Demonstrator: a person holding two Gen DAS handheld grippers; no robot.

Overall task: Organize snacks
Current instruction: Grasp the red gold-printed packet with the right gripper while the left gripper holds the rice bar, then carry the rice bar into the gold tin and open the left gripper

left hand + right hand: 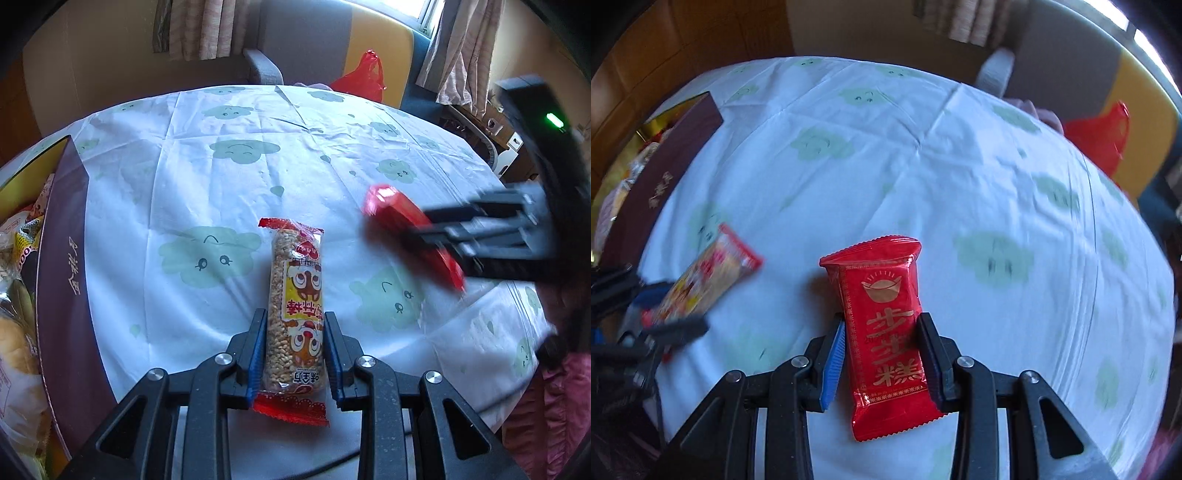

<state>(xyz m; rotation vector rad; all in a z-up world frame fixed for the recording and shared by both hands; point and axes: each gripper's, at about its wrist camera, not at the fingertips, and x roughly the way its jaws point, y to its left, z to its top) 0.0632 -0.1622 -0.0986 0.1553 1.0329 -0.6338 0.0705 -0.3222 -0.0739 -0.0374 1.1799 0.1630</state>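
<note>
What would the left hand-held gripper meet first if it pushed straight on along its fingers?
Probably the white cloud-print tablecloth; the left hand-held gripper points steeply down, and the clear-wrapped puffed-grain bar it clamps would touch first.

Cloth [314,155]: white, pale green smiling clouds.
Rice bar [295,314]: clear wrap, red ends, yellow label, cartoon faces.
Cake pack [886,332]: red, gold ingot and characters.
Box [62,258]: maroon, gold characters, gold lining.
Claw [295,354] pads: blue; frame black.
Bag [364,75]: red.

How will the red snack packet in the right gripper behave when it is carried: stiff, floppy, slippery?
The red packet looks glossy, so probably slippery. Its crimped ends seem thin and likely floppy. It stands flat between the right gripper pads, so probably light.
</note>
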